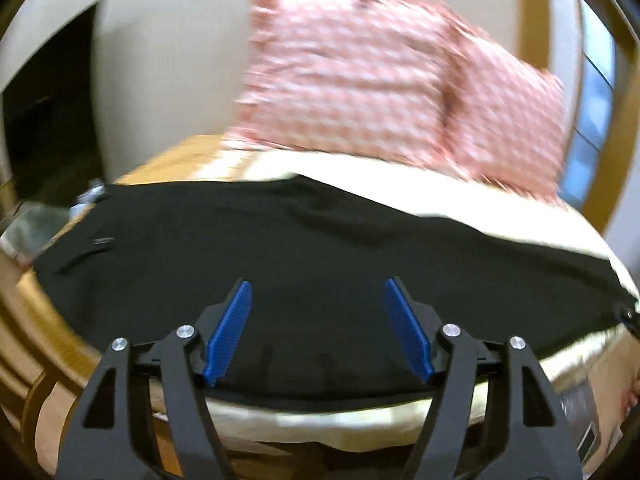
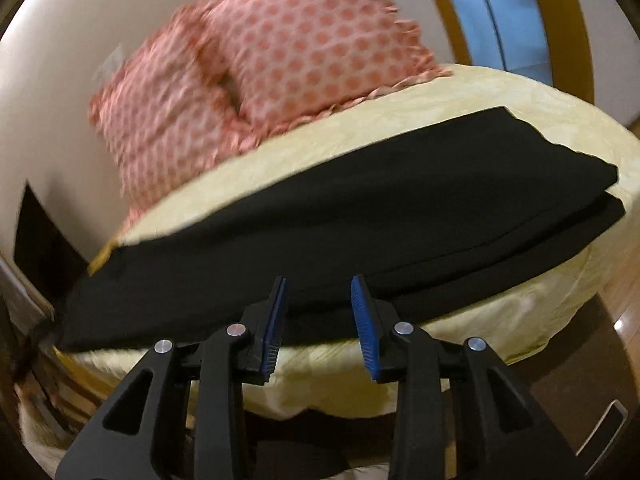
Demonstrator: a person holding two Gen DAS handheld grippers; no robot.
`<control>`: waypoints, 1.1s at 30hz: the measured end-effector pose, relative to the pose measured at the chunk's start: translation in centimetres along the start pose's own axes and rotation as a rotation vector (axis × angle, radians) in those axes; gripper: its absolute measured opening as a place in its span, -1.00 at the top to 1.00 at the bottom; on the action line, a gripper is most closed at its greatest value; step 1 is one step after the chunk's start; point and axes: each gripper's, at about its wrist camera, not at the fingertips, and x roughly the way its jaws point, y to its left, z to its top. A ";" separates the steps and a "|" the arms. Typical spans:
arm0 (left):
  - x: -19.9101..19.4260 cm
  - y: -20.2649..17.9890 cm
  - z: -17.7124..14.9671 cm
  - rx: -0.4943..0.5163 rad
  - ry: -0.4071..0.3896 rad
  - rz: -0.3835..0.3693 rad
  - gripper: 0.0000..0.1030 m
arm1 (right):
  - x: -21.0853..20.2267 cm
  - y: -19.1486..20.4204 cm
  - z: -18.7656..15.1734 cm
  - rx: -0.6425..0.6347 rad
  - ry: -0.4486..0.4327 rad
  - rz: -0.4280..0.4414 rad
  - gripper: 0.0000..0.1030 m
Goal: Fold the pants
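Pants (image 1: 320,248), black and already doubled leg over leg, lay across the bed (image 2: 420,120) just ahead of both grippers, pillows (image 2: 280,56) beyond. Left gripper (image 1: 318,332) hung spread wide over the near edge at the waist end; right gripper (image 2: 318,320) stood partly spread near the leg section, holding nothing. A clean fold likely called for each to pinch both layers at the edge together, lifting evenly to avoid skew.

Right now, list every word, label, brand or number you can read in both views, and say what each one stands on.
None can be read.
black pants: no print shows; a small tab near a pocket in the left wrist view is too blurred to tell.
pink patterned pillows: dots only, no lettering.
yellow bedspread: plain.
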 end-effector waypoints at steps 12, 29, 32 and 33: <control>3.6 -5.8 -1.3 0.106 0.059 -0.057 -0.55 | 0.7 0.0 -0.8 0.094 0.060 0.087 0.29; 4.7 -6.0 -2.2 0.101 0.108 -0.085 -0.58 | 2.6 -1.0 -0.6 0.354 0.068 0.095 0.93; 4.7 -5.9 -2.0 0.111 0.098 -0.075 -0.59 | 1.7 -1.4 -1.3 0.363 0.060 0.109 0.95; 4.7 -5.8 -1.9 0.113 0.097 -0.073 -0.59 | 1.3 -1.3 -1.4 0.362 0.059 0.106 0.95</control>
